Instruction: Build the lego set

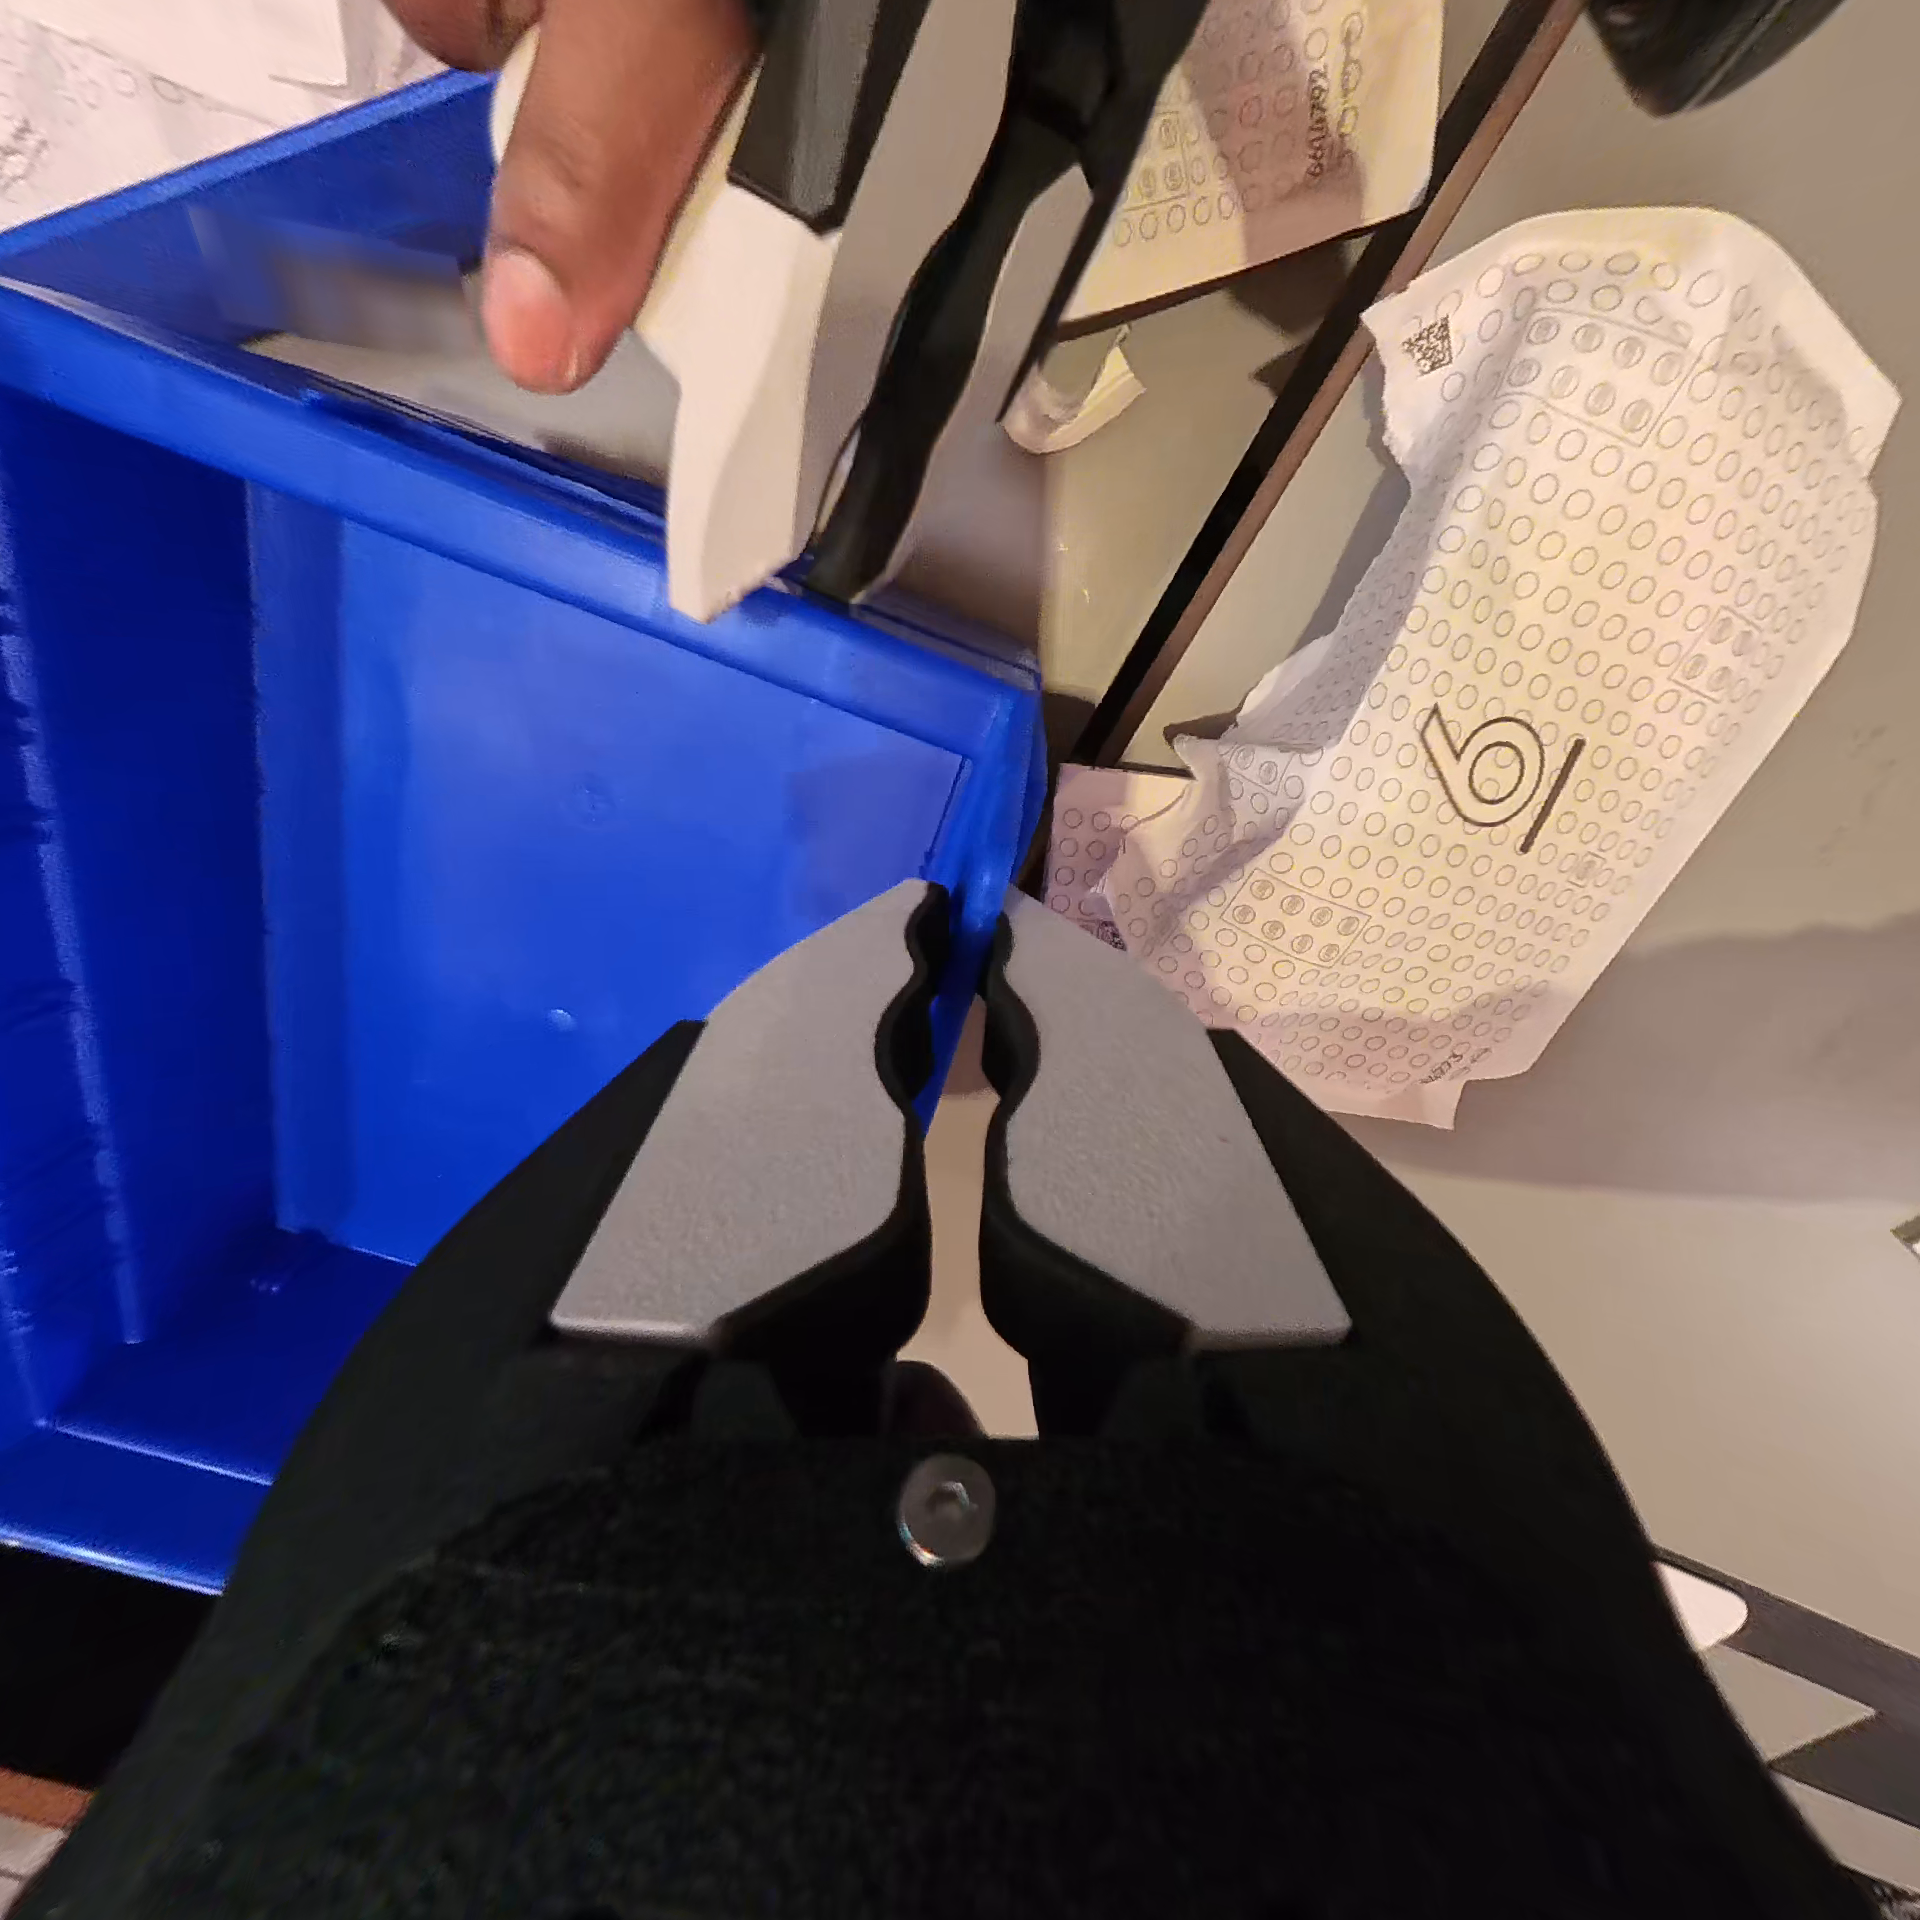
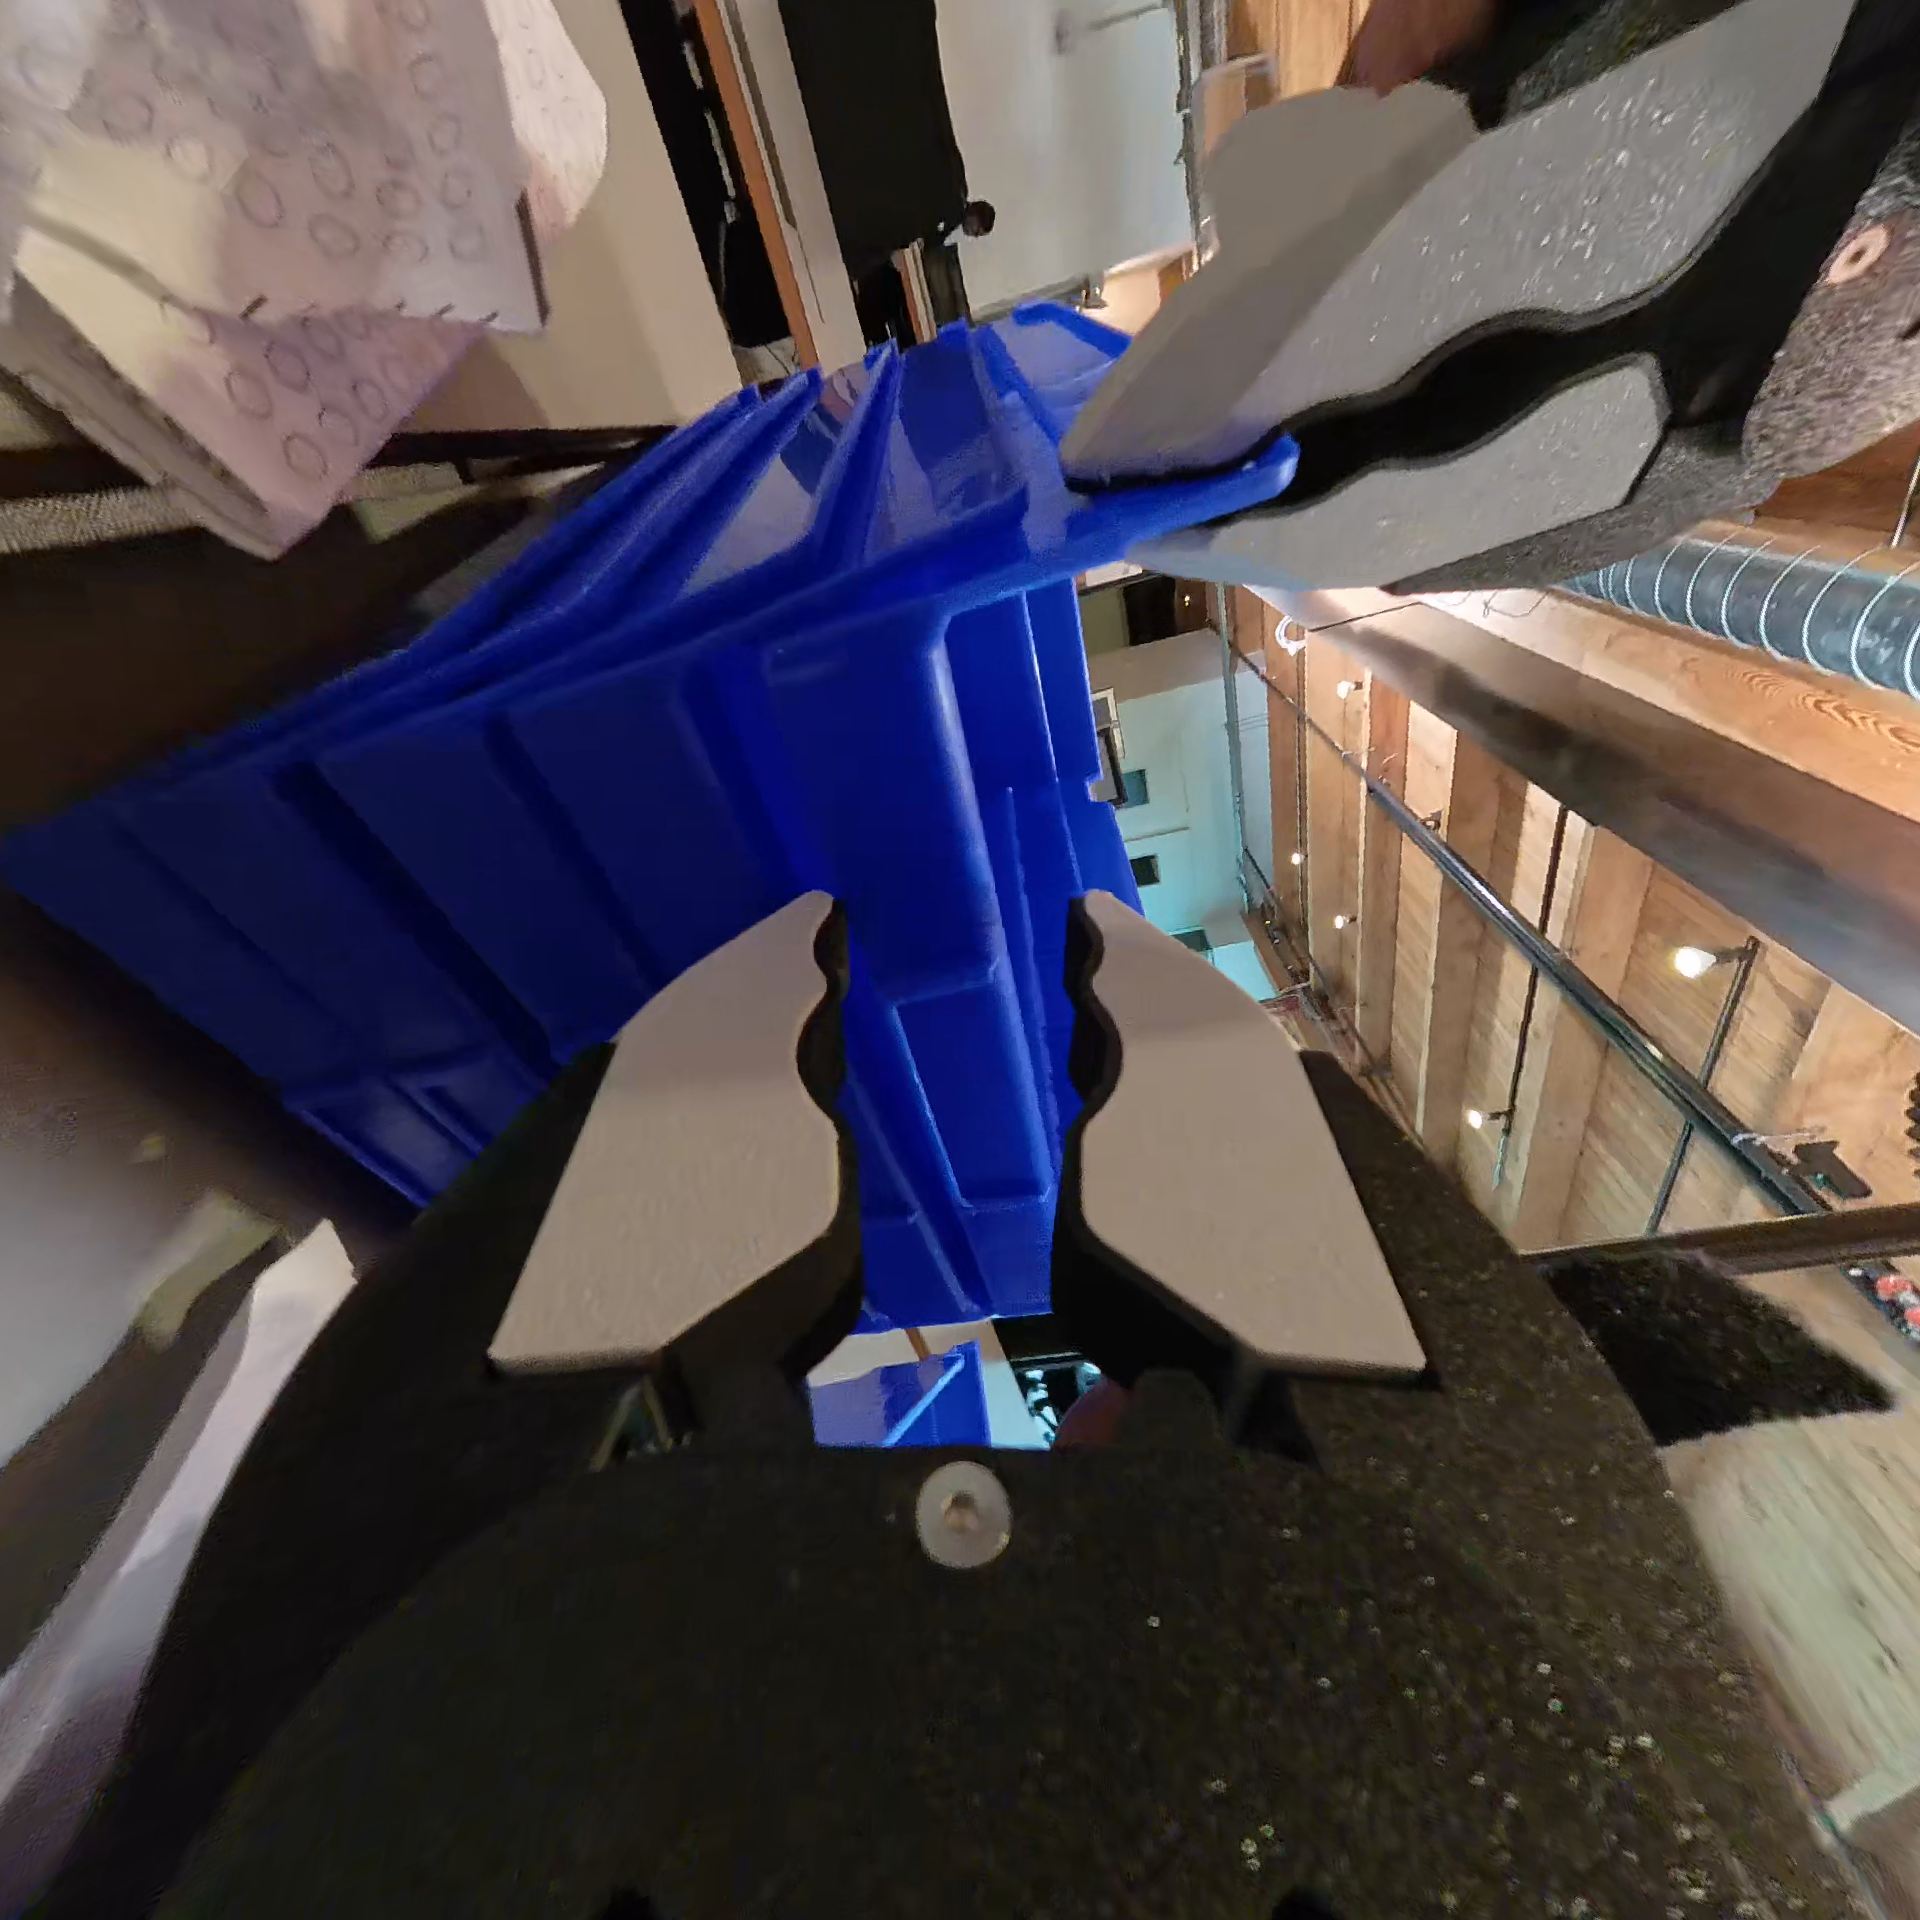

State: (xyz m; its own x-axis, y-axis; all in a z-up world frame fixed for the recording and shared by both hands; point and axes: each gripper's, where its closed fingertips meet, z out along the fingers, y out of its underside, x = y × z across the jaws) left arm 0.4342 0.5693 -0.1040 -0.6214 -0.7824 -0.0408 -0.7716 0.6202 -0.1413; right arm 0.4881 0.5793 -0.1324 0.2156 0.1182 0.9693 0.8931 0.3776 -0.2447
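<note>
A blue plastic bin [image 1: 520,831] fills the left half of the left wrist view, seen from its open side. My left gripper [image 1: 966,904] is shut on the bin's rim at its near right corner, with both black pads against the blue edge. The right wrist view shows that gripper [image 2: 1174,488] clamping the rim too. My right gripper [image 2: 956,925] is shut on a ribbed outer part of the bin [image 2: 520,779], and blue plastic fills the space between its pads. In the left wrist view this gripper [image 1: 790,561] meets the bin's far rim, and a hand [image 1: 582,208] holds it.
A crumpled white paper bag printed with circles [image 1: 1558,675] lies on the grey tabletop [image 1: 1558,1299] right of the bin, and shows in the right wrist view [image 2: 291,208]. Another printed paper [image 1: 1299,104] lies farther back. Thin dark bars [image 1: 1299,416] cross above them. There is about 6 cm between the tips of the two grippers.
</note>
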